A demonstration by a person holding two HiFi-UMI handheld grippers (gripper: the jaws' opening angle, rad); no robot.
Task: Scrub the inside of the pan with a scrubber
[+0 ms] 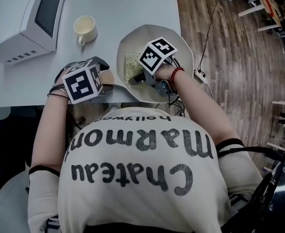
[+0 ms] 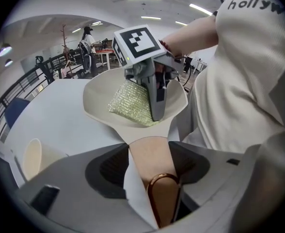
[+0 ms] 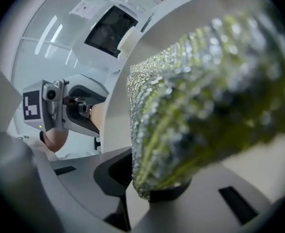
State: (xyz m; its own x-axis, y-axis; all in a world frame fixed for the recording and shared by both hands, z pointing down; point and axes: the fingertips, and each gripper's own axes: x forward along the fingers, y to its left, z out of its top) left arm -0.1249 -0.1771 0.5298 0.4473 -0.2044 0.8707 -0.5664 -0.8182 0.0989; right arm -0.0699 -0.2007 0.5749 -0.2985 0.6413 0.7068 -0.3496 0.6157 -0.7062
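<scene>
Under the right gripper (image 1: 138, 77) and its marker cube (image 1: 157, 54), part of the scrubber (image 1: 131, 66) goes unseen from above — up close along the jaws it blurs and overruns the frame. The left gripper (image 1: 105, 76) hides most of the handle (image 2: 152, 154) of the pan (image 1: 181, 47); beyond it, the microwave (image 1: 36, 18) is cropped.
</scene>
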